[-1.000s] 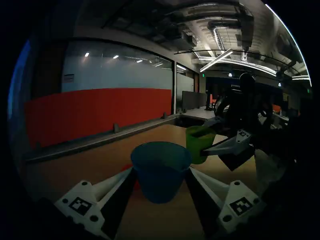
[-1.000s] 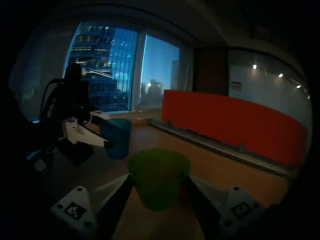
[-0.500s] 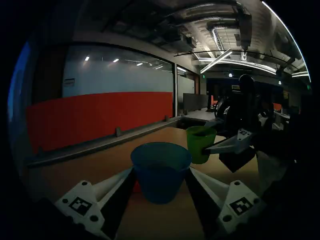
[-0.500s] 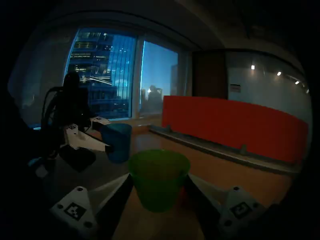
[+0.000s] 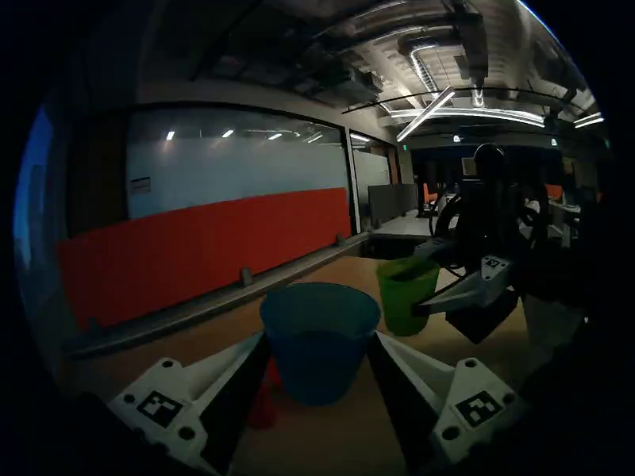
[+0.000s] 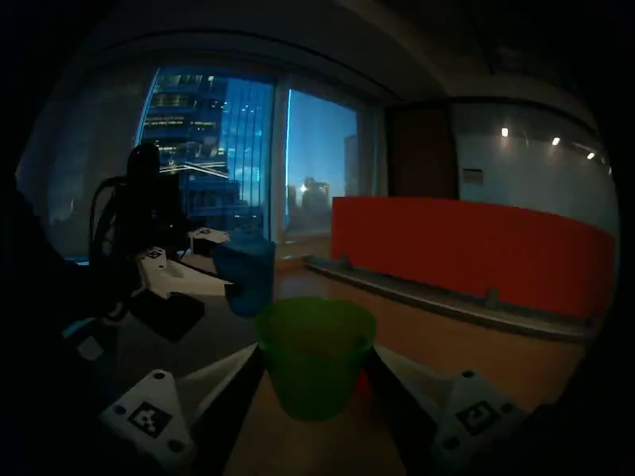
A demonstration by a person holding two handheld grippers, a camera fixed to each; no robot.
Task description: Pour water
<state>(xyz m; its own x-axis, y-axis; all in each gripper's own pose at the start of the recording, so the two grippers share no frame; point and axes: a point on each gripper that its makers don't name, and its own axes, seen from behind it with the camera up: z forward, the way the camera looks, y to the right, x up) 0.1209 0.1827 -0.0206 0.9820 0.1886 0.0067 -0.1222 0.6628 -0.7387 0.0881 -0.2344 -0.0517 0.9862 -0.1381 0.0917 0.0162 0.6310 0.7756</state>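
Note:
In the left gripper view, a blue cup [image 5: 320,343] stands upright between my left gripper's [image 5: 317,349] white fingers, which are shut on its sides. Beyond it to the right, a green cup [image 5: 406,295] is gripped by my right gripper [image 5: 417,278]. In the right gripper view, the green cup [image 6: 315,355] sits upright in the right gripper [image 6: 315,361], shut on it. The blue cup [image 6: 248,274] hangs up and to the left, held by the left gripper [image 6: 230,266]. I cannot see water inside either cup in this dim light.
A wooden table [image 5: 198,341] lies beneath both cups, bounded by a red partition [image 5: 198,246] with a rail at its foot. A small red object [image 5: 263,406] rests on the table under the left gripper. Large windows [image 6: 214,166] stand behind the left gripper.
The left gripper has risen with the blue cup, which now sits higher and closer to the green cup in the right gripper view. The red object has come into sight beneath it.

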